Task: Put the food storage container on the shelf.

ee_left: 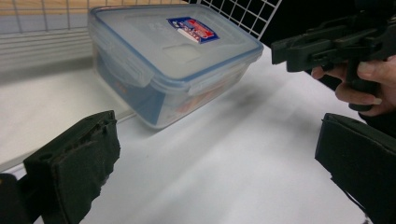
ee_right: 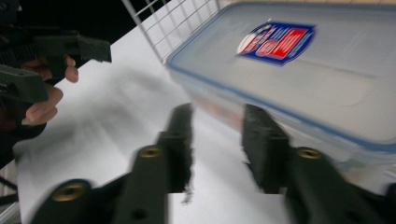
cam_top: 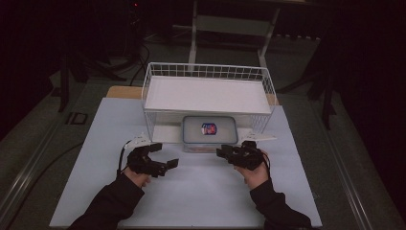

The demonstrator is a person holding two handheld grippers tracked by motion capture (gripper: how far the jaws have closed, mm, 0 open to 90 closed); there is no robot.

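Observation:
A clear plastic food container (cam_top: 209, 130) with a blue-rimmed lid and a red and blue label sits at the front of a white wire basket (cam_top: 208, 72), partly sticking out onto the table. My left gripper (cam_top: 164, 155) is open to the container's front left, its jaws wide apart with nothing between them (ee_left: 217, 137). The container (ee_left: 173, 56) lies a short way ahead of those jaws. My right gripper (cam_top: 222, 153) is at the container's front right corner, jaws a narrow gap apart and empty (ee_right: 217, 116), with the container (ee_right: 303, 74) just beyond its right jaw.
A white mat (cam_top: 191, 191) covers the table. The wire basket has a white upper shelf (cam_top: 206, 93) above the container. Table legs and dark floor lie beyond. In the left gripper view, the other hand and its gripper (ee_left: 336, 42) are at the upper right.

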